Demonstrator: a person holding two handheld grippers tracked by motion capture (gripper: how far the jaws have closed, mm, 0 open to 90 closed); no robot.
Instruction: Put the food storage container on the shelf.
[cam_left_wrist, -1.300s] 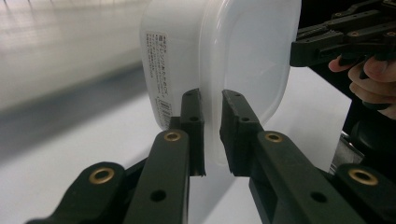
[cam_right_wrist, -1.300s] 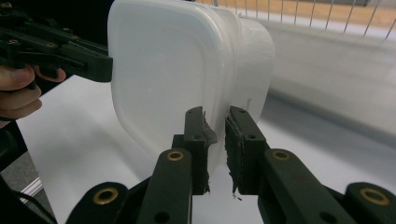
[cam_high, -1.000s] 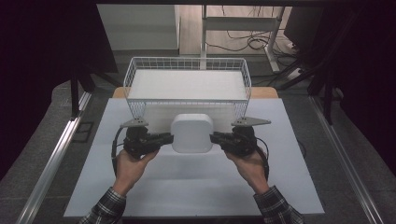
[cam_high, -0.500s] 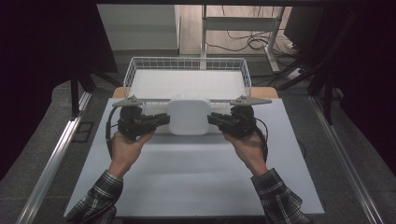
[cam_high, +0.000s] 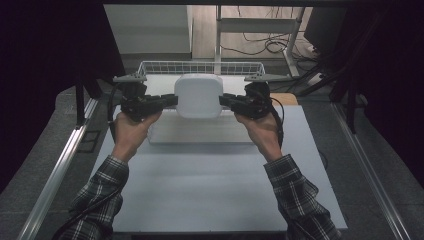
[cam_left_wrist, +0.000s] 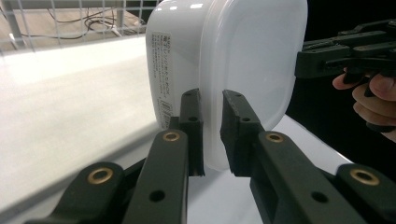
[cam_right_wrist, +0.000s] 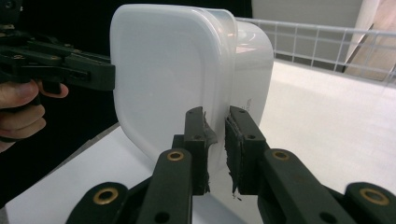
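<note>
Evidently both grippers' fingers clamp the white container's (cam_high: 198, 95) opposite rims, left gripper (cam_high: 170, 101) and right gripper (cam_high: 225, 101) sharing its weight above the wire basket (cam_high: 150, 66).

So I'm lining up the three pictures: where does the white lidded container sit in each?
High view: white container top centre, held between both grippers over the wire basket.
Left gripper view: centre-right, rim in the jaws.
Right gripper view: centre-left, rim in the jaws.
Shared landmark: the wire basket.
</note>
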